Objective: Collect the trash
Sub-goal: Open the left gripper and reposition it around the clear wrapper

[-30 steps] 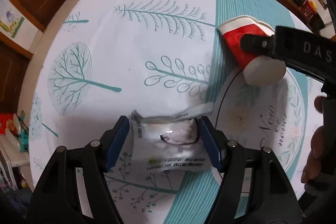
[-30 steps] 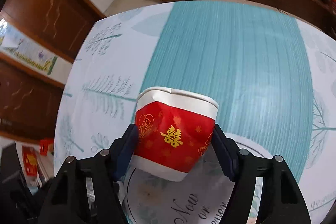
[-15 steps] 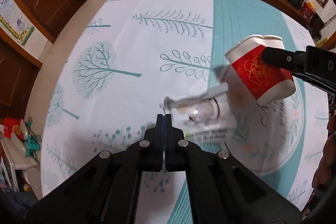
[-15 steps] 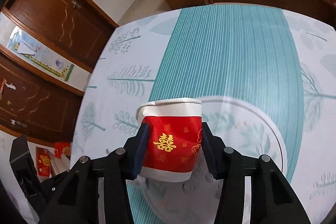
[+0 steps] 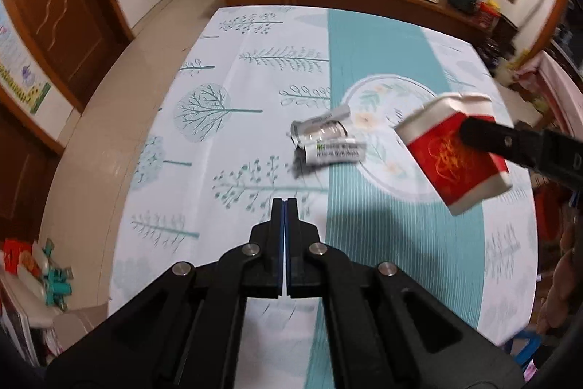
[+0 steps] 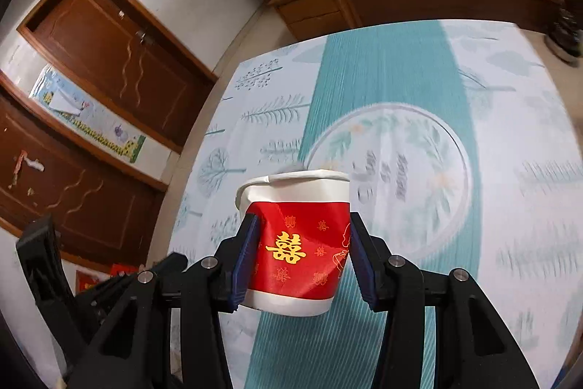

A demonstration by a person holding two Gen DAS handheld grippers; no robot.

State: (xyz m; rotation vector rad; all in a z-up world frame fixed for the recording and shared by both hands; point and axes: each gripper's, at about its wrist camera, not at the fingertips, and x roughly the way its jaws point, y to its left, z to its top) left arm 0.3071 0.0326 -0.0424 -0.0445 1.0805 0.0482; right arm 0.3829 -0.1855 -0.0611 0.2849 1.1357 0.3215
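The left gripper (image 5: 284, 206) has snapped shut on nothing, the wrapper (image 5: 327, 141) slipped out onto the table (image 5: 226, 86), so it needs regrasping, while the right gripper (image 6: 300, 243) still clamps the cup (image 6: 298, 236) aloft.

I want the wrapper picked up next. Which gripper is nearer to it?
Left. The left gripper, shut and empty, is just short of the wrapper; the right gripper holds the cup off to its side.

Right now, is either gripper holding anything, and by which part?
The right gripper clamps the red paper cup by its sides, squeezing it. The left gripper is shut on nothing; the plastic wrapper lies on the table.
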